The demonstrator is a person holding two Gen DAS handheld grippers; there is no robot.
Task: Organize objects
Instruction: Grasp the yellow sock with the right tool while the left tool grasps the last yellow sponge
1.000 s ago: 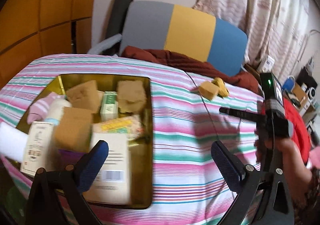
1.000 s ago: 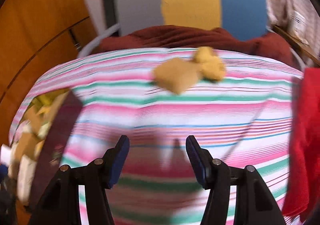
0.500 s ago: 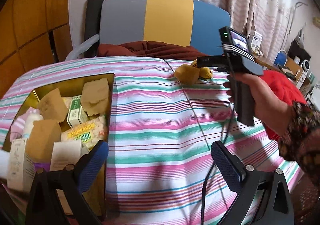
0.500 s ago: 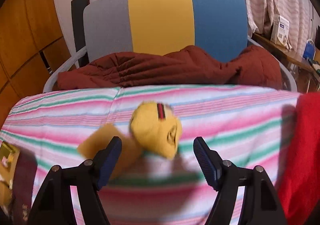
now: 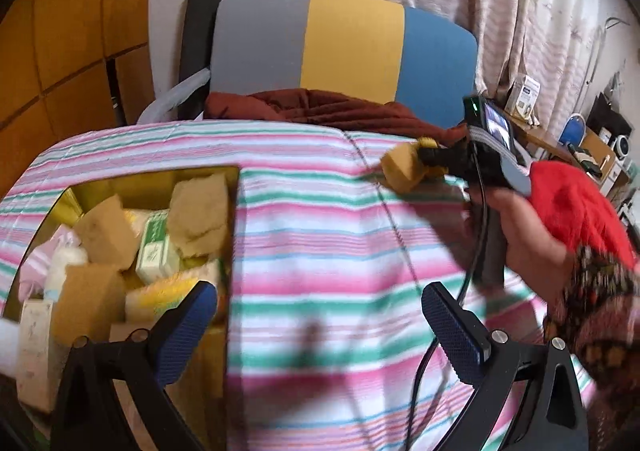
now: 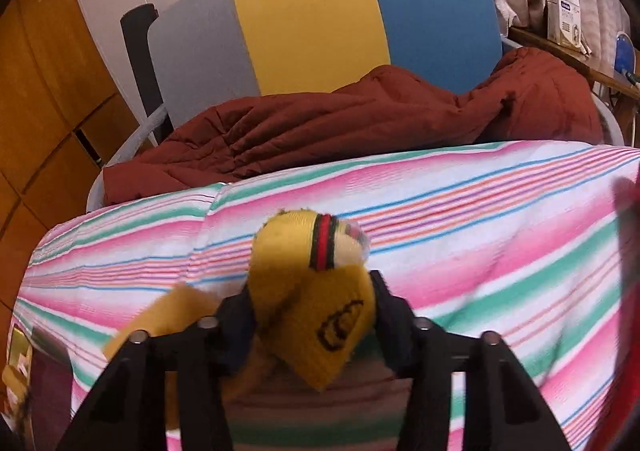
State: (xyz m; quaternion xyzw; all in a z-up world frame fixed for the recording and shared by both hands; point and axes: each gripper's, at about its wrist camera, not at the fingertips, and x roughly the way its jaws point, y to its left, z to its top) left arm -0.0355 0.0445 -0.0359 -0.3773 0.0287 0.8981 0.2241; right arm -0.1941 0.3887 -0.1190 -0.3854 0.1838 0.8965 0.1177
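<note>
Left wrist: left gripper point(image 5: 318, 311) spread wide, holding nothing, over bare striped cloth point(image 5: 320, 251) just right of the packed gold box point(image 5: 234, 211) edge; right wrist: right gripper point(image 6: 312, 311) clamped on yellow sock point(image 6: 316, 291) near the cloth's far edge, tan sponge point(image 6: 168, 315) just left.

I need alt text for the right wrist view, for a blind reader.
The right claw is shut on a rolled yellow sock with a red and dark stripe, above a striped tablecloth. Behind stands a grey, yellow and blue chair holding a brown blanket.
</note>
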